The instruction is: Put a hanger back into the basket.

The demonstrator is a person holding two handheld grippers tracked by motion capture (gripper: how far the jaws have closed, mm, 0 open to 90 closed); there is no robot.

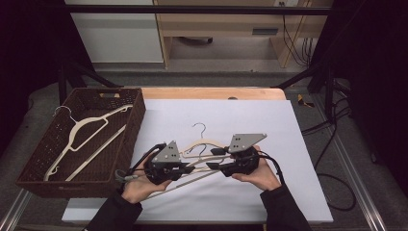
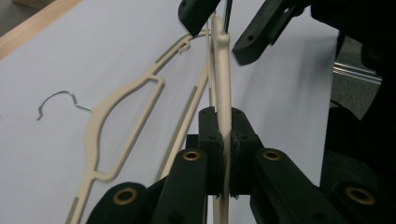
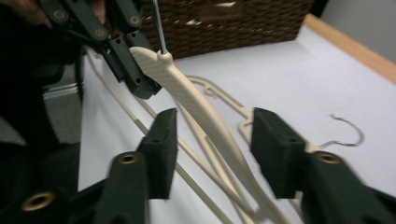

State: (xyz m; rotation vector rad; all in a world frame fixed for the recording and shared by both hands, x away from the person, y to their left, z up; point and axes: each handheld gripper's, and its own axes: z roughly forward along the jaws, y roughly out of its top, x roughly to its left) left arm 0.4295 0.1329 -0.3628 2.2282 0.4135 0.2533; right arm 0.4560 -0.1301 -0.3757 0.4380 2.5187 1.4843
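Left gripper (image 2: 223,140) clamps a cream hanger (image 2: 223,88) (lifted above the table's near edge), its long axis running into the right gripper (image 3: 212,149), whose jaws stand apart around it.

Basket (image 1: 127,126) left (hanger (image 1: 84,137) inside), sheet (image 1: 250,120) right

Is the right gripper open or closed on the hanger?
Open. In the right gripper view, the right gripper has its fingers apart, with the cream hanger passing between them untouched. The left gripper is clamped on that hanger.
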